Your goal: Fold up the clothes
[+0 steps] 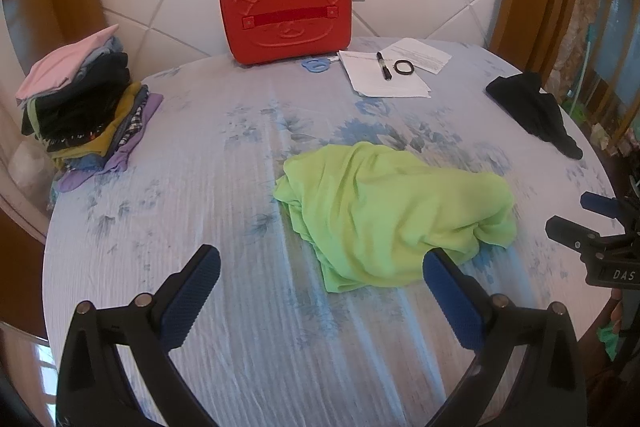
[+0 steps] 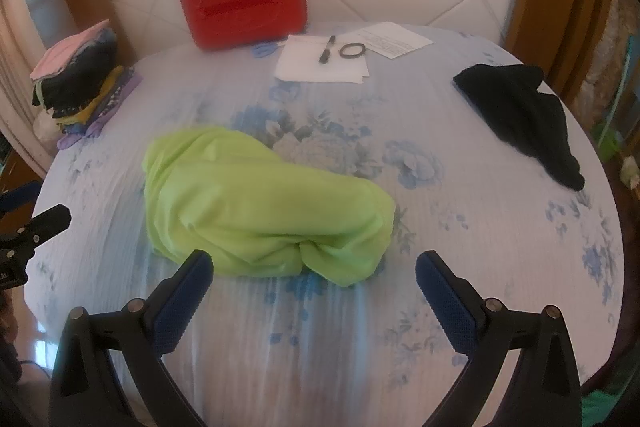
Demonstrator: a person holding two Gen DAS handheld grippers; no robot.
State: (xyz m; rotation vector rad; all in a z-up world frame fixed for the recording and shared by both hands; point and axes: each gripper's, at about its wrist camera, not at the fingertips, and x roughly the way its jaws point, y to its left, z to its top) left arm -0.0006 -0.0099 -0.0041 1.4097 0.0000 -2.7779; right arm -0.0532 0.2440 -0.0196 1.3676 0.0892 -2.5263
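Note:
A crumpled lime-green garment (image 1: 394,213) lies in a heap in the middle of the round table; it also shows in the right wrist view (image 2: 264,207). My left gripper (image 1: 322,261) is open and empty, just above the table in front of the heap's near left edge. My right gripper (image 2: 314,263) is open and empty, with the heap's near end between its fingertips. Each gripper shows at the edge of the other's view: the right one (image 1: 588,223) and the left one (image 2: 44,223). A black garment (image 2: 524,121) lies at the table's right edge.
A stack of folded clothes (image 1: 82,107) stands at the table's left edge. A red bear-face case (image 1: 286,13) stands at the back. Papers (image 1: 384,75) with a black marker (image 1: 383,65) and a black ring (image 1: 405,67) lie beside it. The table has a floral cloth (image 1: 200,187).

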